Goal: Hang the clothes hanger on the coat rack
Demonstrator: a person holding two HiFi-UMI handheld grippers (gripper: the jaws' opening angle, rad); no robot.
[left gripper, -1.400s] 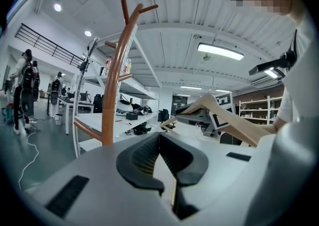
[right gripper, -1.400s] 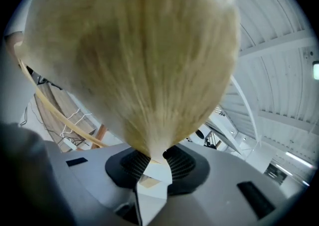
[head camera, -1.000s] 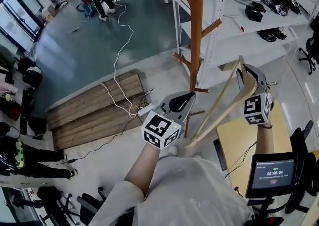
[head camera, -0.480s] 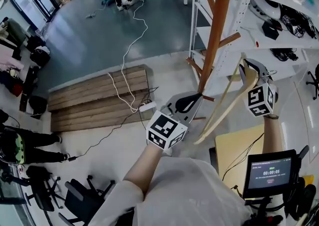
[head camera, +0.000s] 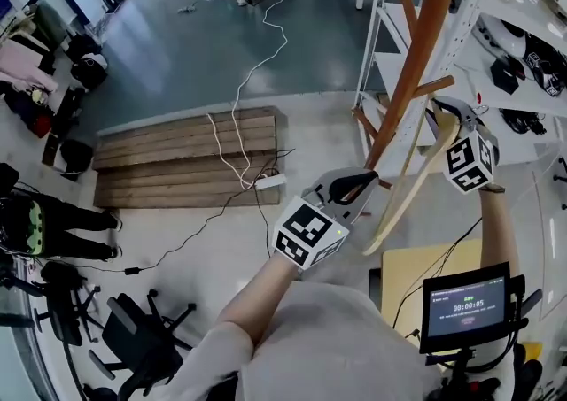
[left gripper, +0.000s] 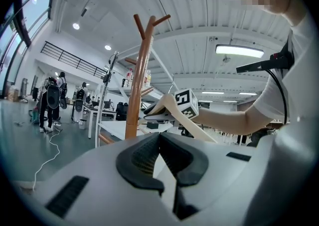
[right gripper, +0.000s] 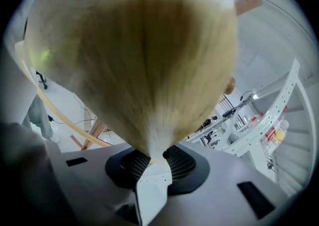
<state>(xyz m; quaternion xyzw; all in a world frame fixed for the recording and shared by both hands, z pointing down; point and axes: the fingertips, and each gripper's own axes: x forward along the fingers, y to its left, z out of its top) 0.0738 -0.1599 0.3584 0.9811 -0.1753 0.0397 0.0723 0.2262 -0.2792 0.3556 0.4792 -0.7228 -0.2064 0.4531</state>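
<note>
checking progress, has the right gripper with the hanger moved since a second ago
Yes. The right gripper, shut on the hanger, has moved toward the coat rack: the gap to its pole is narrower in the head view.

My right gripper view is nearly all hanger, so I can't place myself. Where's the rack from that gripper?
Observer: In the head view the rack has its trunk just left of the right gripper, close beside it.
Operator: Is the hanger on a peg yet?
Observer: No. The hanger slants down-left from that gripper, past the trunk's foot. The nearest peg is bare, just above the gripper.
Operator: Is the left gripper helping?
Observer: No. The left gripper sits low by the hanger's lower end, jaws together on nothing.
</note>
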